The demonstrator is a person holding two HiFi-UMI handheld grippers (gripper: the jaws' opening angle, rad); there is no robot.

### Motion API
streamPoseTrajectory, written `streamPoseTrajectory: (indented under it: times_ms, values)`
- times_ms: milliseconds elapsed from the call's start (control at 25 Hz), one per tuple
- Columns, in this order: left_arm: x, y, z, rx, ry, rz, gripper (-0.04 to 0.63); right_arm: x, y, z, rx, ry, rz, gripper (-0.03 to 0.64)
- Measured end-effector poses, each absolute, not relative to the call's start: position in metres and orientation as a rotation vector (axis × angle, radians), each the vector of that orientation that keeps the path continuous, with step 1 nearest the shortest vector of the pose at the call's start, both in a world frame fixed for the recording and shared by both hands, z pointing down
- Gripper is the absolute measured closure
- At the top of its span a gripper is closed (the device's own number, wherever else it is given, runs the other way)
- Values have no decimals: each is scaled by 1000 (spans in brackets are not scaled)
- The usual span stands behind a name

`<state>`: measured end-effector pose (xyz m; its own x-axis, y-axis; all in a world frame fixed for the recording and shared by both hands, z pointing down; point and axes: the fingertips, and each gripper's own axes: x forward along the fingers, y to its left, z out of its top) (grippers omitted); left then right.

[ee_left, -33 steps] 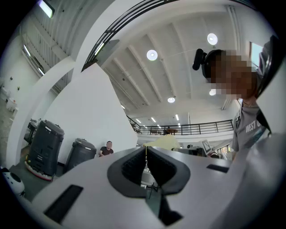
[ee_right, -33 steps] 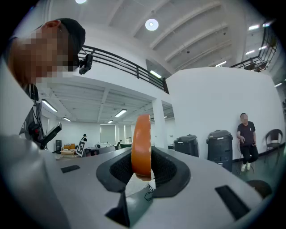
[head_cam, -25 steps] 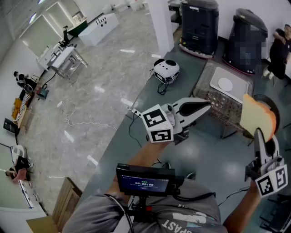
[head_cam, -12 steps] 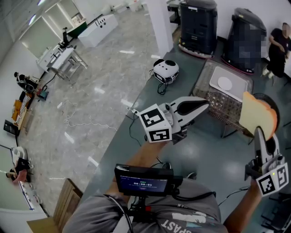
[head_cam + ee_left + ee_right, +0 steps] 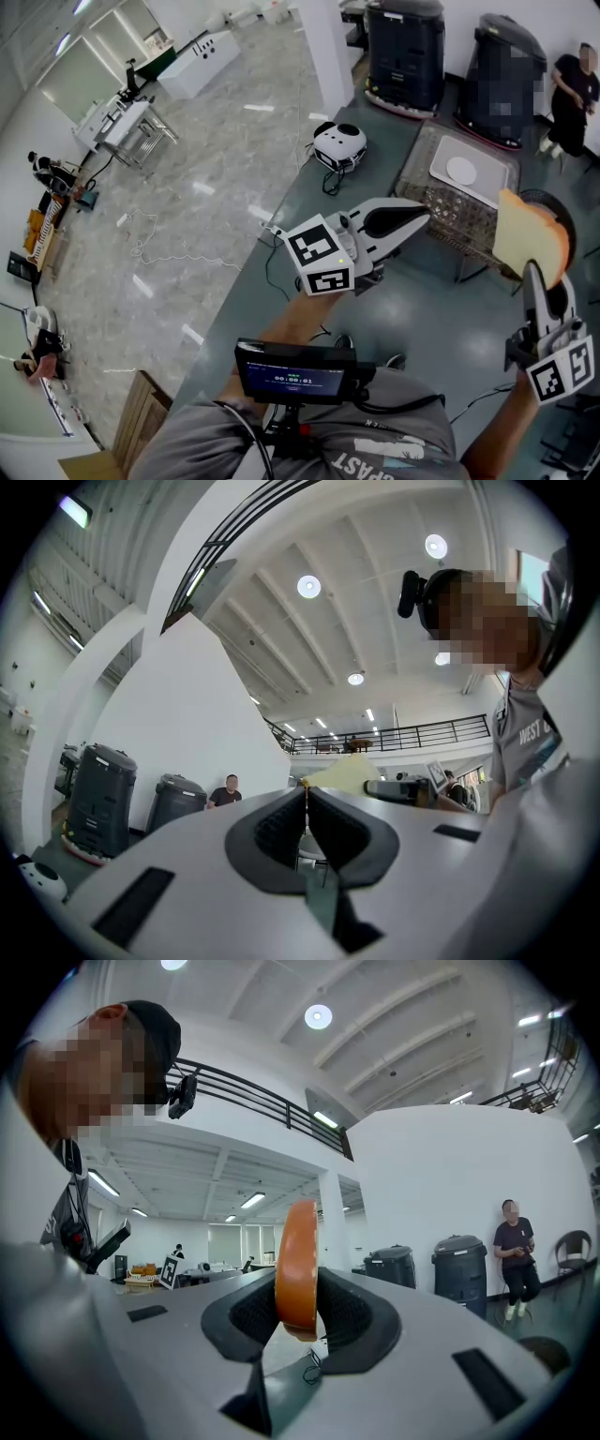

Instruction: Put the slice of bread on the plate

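My right gripper [image 5: 536, 270] at the lower right of the head view is shut on a slice of bread [image 5: 531, 240] and holds it upright above the grey table [image 5: 422, 309]. In the right gripper view the bread's orange crust edge [image 5: 297, 1265] stands between the jaws of the right gripper [image 5: 298, 1309]. A small white plate [image 5: 461, 171] lies on a white tray [image 5: 491, 161] on top of a wire rack [image 5: 455, 214], up and left of the bread. My left gripper [image 5: 426, 215] hovers mid-table, shut and empty; in its own view the left gripper [image 5: 307, 795] shows closed jaws, with the bread [image 5: 349, 774] beyond.
A panda-shaped appliance [image 5: 339, 142] with a cord sits at the table's far left edge. Two tall black machines [image 5: 410, 52] [image 5: 511, 80] stand at the back. A person [image 5: 572, 89] stands at the far right. A dark round object [image 5: 560, 210] sits behind the bread.
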<state>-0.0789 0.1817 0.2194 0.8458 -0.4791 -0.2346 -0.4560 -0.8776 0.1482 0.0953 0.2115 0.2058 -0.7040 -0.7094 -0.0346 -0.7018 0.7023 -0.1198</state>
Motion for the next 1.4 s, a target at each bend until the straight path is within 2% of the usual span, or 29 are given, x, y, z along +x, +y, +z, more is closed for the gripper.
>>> streamPoseTrajectory:
  times_ms: [640, 1400]
  values:
    - [-64, 161, 221, 2942, -752, -384, 581, 109, 189, 213, -1172, 2823, -181, 523]
    - [20, 142, 233, 2943, -843, -305, 586, 182, 149, 229, -1082, 2835, -206, 523]
